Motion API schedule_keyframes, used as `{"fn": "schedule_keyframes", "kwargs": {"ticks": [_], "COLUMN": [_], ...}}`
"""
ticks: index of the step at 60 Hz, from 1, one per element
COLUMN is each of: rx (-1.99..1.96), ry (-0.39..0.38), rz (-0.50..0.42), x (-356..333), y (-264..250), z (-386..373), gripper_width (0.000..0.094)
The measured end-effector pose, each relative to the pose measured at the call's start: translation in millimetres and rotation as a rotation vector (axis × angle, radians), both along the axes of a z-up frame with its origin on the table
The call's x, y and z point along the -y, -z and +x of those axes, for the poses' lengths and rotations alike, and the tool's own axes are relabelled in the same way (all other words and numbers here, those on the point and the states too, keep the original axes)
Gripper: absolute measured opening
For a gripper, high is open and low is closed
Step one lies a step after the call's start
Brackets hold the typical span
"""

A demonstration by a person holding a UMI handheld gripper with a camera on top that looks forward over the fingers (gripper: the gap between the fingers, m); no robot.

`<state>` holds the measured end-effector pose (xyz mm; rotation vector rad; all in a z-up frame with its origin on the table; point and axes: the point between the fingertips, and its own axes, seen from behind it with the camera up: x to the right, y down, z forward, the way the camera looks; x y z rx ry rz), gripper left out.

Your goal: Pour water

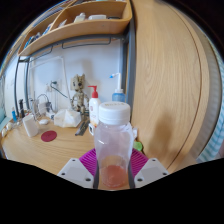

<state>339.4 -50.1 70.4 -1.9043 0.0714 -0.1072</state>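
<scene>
A clear plastic bottle (113, 140) with a white cap stands upright between my fingers, with reddish liquid low in its base. My gripper (113, 172) is shut on the bottle's lower body; the magenta pads (90, 160) press against it on both sides. The bottle is held above the wooden table (40, 150). No cup or receiving vessel shows near the bottle.
A wooden cabinet wall (170, 80) rises close on the right. A small figurine (78, 92), a white pump bottle (94, 100), a red-lidded dish (48, 135) and several small items stand at the table's back left. A shelf (80, 25) hangs above.
</scene>
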Motion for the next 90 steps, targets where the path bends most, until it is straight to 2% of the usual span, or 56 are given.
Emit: {"fn": "schedule_keyframes", "kwargs": {"ticks": [8,22,31,37,42,56,66,78,84,90], "rx": [0.062,0.233,0.468,0.71,0.919,1.412,1.752,2.089,2.113,2.082], "ry": [0.012,-0.039,-0.136,-0.223,-0.29,-0.401,-0.494,-0.517,-0.535,-0.525], "rz": [-0.014,-0.102,-0.125,-0.157,-0.15,-0.225,-0.167,-0.161,-0.216,-0.203], "x": [-1,-25,-63,-91,-116,-164,-185,-195,-194,-193], "y": [0,-12,-40,-54,-65,-75,-83,-93,-86,-87], "z": [-4,-55,-117,-157,-190,-243,-280,-295,-293,-297], "gripper_width": [0.0343,0.0345,0.0345,0.0352,0.0352,0.0367,0.0366,0.0366,0.0366,0.0367]}}
